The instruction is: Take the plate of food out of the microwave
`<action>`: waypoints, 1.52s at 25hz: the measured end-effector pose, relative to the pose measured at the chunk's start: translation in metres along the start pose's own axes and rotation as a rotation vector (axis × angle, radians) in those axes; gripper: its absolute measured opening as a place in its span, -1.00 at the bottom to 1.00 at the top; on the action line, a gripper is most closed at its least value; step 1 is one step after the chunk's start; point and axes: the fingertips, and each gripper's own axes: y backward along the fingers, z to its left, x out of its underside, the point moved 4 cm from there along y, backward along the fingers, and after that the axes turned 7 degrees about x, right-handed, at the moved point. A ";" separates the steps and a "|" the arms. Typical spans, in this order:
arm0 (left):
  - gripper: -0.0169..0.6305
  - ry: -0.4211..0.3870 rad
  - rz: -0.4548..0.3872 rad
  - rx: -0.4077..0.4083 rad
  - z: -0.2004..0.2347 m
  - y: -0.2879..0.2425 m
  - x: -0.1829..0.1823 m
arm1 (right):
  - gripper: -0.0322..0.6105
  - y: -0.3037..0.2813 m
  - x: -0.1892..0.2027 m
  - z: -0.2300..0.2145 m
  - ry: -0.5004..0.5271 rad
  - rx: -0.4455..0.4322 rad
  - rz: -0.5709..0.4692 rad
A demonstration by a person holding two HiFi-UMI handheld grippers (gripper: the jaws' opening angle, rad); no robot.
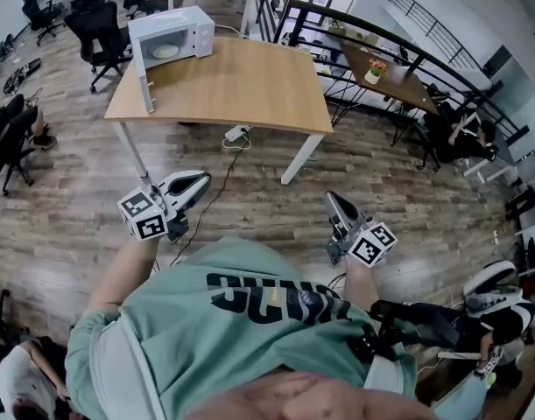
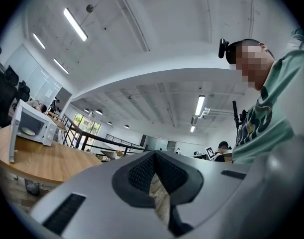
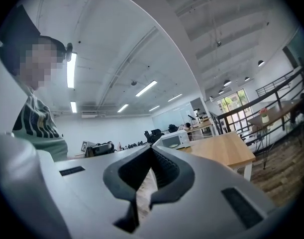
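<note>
1. Head view, nearest first: the person stands on the wood floor (image 1: 66,226), well back from the table (image 1: 249,90), with one gripper in each hand held low by the body.
2. Left gripper (image 1: 200,181): jaws closed tip to tip, nothing between them. The left gripper view shows only floor through the slot behind the tips.
3. Right gripper (image 1: 334,200): same, jaws fully together and empty, pointing roughly level toward the table.
4. Neither gripper is near any object, and both are well apart from the table edge.
5. Far end: the microwave (image 1: 172,35) sits on the far left corner of the table with its door (image 1: 144,75) swung open toward the camera.
6. The plate (image 1: 165,51) is visible inside the cavity. What food is on it is too small to tell.
7. Progress, my read: the door is already open, so that step is covered. Nothing has been grasped.
8. Left to do: close the gap to the table, open the jaws, reach into the cavity, grip the plate rim, draw it out level and set it on the table.
</note>
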 end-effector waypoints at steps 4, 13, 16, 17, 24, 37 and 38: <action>-0.94 -0.005 0.010 -0.012 -0.012 -0.017 0.004 | -0.89 0.011 0.004 -0.010 -0.007 -0.023 0.025; -0.94 -0.038 0.061 -0.058 -0.026 -0.047 0.013 | -0.89 0.018 0.020 -0.035 -0.058 -0.097 0.036; -0.94 -0.056 0.080 -0.053 -0.021 -0.053 0.012 | -0.89 0.011 0.029 -0.039 -0.080 -0.102 0.050; -0.94 -0.060 0.084 -0.049 -0.017 -0.054 0.012 | -0.89 0.007 0.031 -0.039 -0.082 -0.101 0.055; -0.94 -0.035 0.068 -0.004 0.043 -0.051 0.007 | -0.89 -0.044 0.032 -0.045 -0.075 -0.060 0.078; -0.94 -0.028 0.078 0.126 0.238 0.017 -0.067 | -0.89 -0.252 0.013 0.005 -0.092 0.016 0.068; -0.94 -0.023 0.078 0.129 0.250 0.025 -0.070 | -0.89 -0.268 0.016 0.011 -0.091 0.016 0.084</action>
